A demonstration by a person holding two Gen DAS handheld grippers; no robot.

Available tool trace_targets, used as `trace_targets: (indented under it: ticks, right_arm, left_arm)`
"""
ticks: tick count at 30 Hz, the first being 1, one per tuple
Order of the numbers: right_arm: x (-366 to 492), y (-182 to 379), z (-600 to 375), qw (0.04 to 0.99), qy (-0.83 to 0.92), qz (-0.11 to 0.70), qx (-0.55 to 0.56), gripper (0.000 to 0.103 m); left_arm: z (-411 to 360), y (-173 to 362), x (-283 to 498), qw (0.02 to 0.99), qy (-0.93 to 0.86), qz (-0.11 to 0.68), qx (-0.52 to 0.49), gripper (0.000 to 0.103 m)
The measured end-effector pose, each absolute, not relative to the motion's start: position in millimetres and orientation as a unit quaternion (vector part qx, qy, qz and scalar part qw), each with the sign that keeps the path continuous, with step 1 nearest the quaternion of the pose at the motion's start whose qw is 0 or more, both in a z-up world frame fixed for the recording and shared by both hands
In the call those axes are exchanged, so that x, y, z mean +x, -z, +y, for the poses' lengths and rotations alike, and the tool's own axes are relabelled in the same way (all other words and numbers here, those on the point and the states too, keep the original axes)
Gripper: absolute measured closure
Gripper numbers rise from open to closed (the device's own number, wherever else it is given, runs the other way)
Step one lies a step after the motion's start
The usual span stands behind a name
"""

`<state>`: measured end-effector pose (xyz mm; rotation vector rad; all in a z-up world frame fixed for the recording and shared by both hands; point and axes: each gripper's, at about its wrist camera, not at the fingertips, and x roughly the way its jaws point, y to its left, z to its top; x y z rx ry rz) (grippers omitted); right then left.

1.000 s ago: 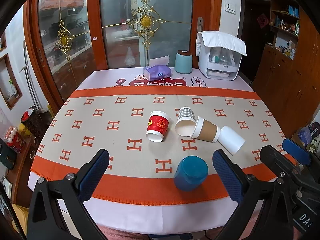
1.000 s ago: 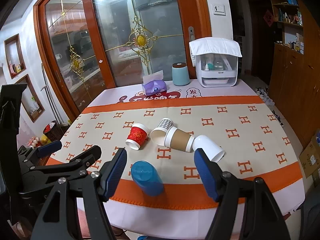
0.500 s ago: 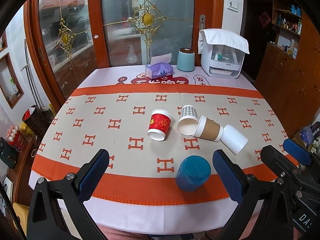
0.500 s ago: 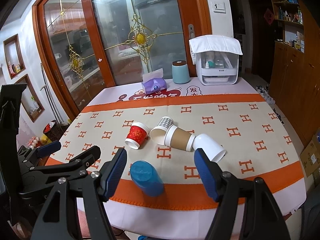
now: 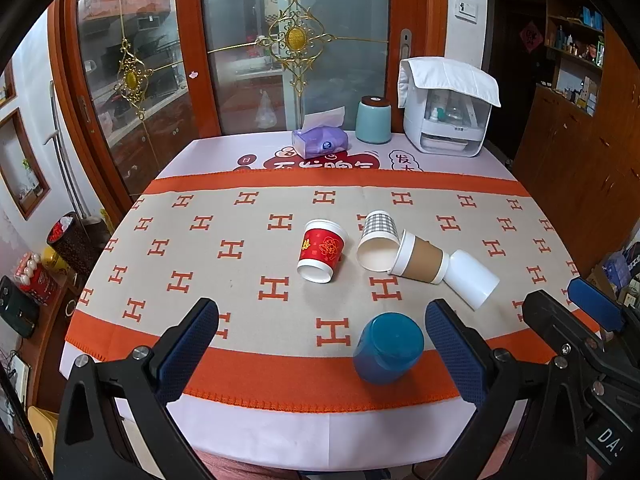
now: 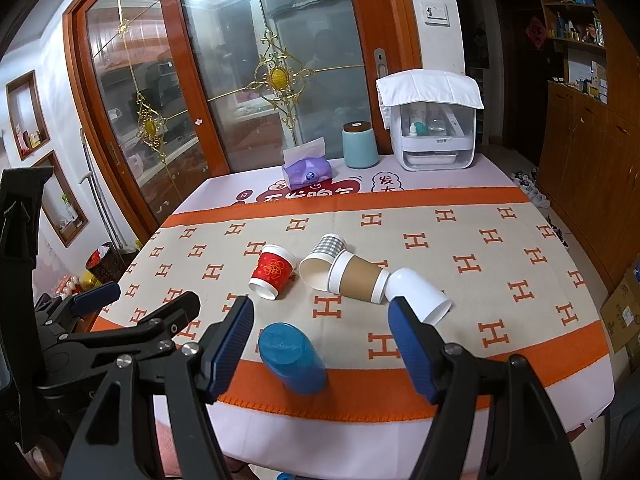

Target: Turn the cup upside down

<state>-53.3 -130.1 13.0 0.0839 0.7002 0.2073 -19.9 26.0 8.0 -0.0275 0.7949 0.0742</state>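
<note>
— Five cups on the bench [image 5: 120, 264], all tipped on their sides. Nearest: blue cup [image 5: 388, 347], lying on the orange border of the cloth [image 5: 248, 376], base toward the left wrist camera, mouth hidden from that view.

— Same from the right wrist: blue cup [image 6: 291, 358] seen base-first, mouth out of sight. Between the two gripper fingers in the frame, but untouched.

— Left gripper [image 5: 322, 354]: spread wide, holding nothing. Lower body cut off by the frame edge.

— Right gripper [image 6: 321, 346]: likewise wide apart and empty. Only its outer edge visible at far right in the left view.

— Behind, a row: red cup [image 5: 322, 251] apart on the left, checked cup [image 5: 378, 236] with open mouth facing the camera, brown-sleeved cup [image 5: 418, 258] touching it, white cup [image 5: 472, 278] butted against the brown one's base. Junction of brown and white hard to read; nested or merely touching, cannot tell.

— At the far edge: tissue box [image 5: 320, 142], teal canister [image 5: 373, 120], white appliance [image 5: 446, 128] under a draped towel [image 5: 448, 78]. Contents behind its window blurred. Printed characters on the bench cover partly covered by the cloth.
</note>
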Motion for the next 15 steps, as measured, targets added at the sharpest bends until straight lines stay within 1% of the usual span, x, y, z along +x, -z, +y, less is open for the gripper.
trace_targets:
  ticks: [15]
  right_arm:
    - [-53.4, -12.8, -130.3, 0.933, -0.101, 0.342, 0.041, 0.033]
  left_arm:
    - [26.5, -5.9, -21.0, 0.920, -0.036, 0.389, -0.014, 0.001]
